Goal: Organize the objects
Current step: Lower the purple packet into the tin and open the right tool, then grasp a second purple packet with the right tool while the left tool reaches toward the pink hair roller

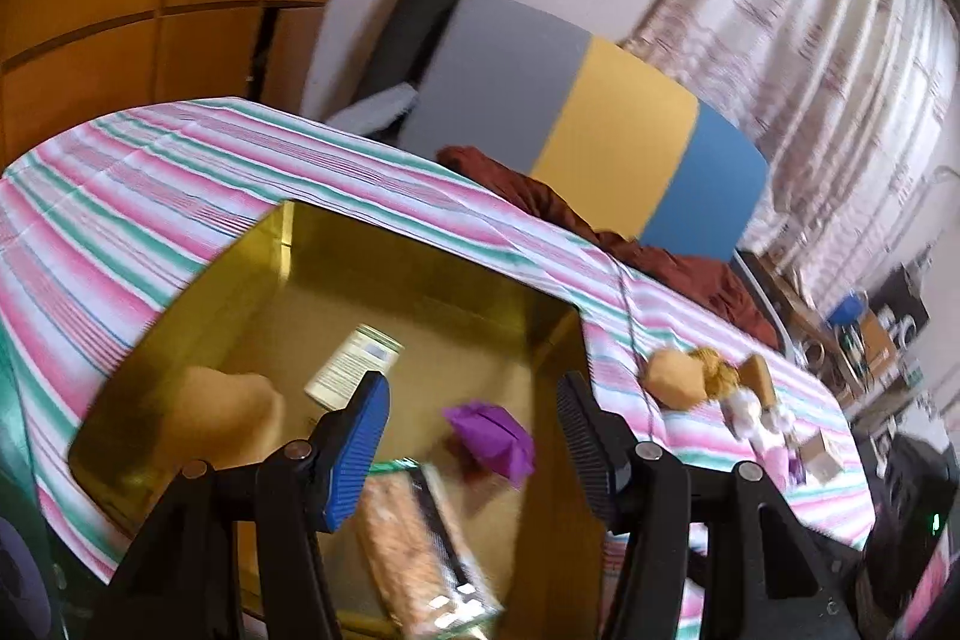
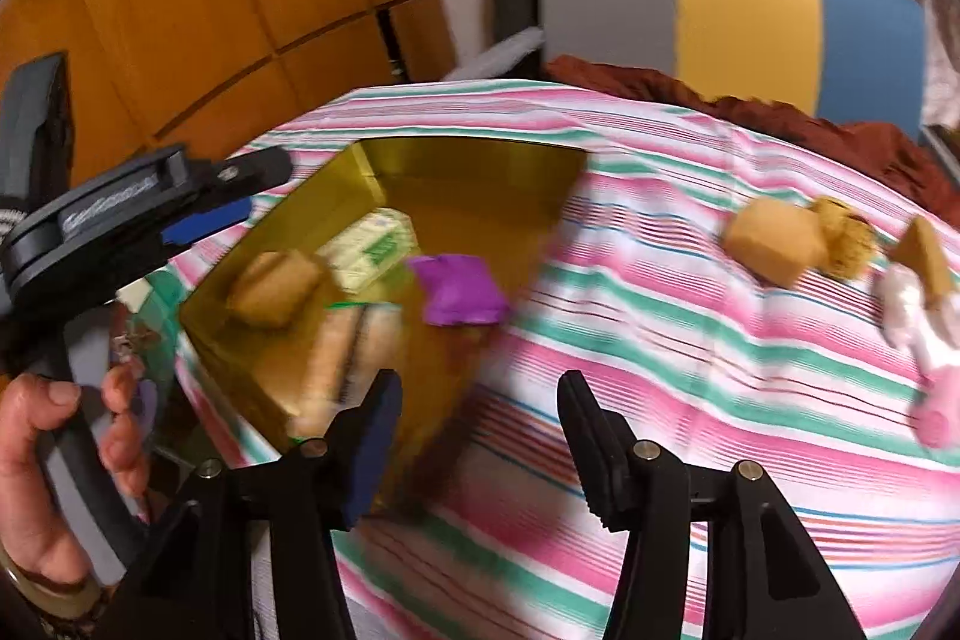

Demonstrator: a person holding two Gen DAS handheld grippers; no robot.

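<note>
So we've got the gold tin box (image 1: 420,244) on the striped tablecloth (image 1: 150,172), holding a purple pouch (image 1: 492,436), a tan sponge (image 1: 234,418), a labelled can (image 1: 354,364) and a snack packet (image 1: 420,538). Both our claws, left gripper (image 1: 471,436) and right gripper (image 2: 480,430), are spread and empty.

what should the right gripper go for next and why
Probably swing the right gripper right, toward the tan block on the striped cloth. Its jaws stand open and empty, the purple packet already lies in the gold tin, and the block is the nearest item outside it.
</note>
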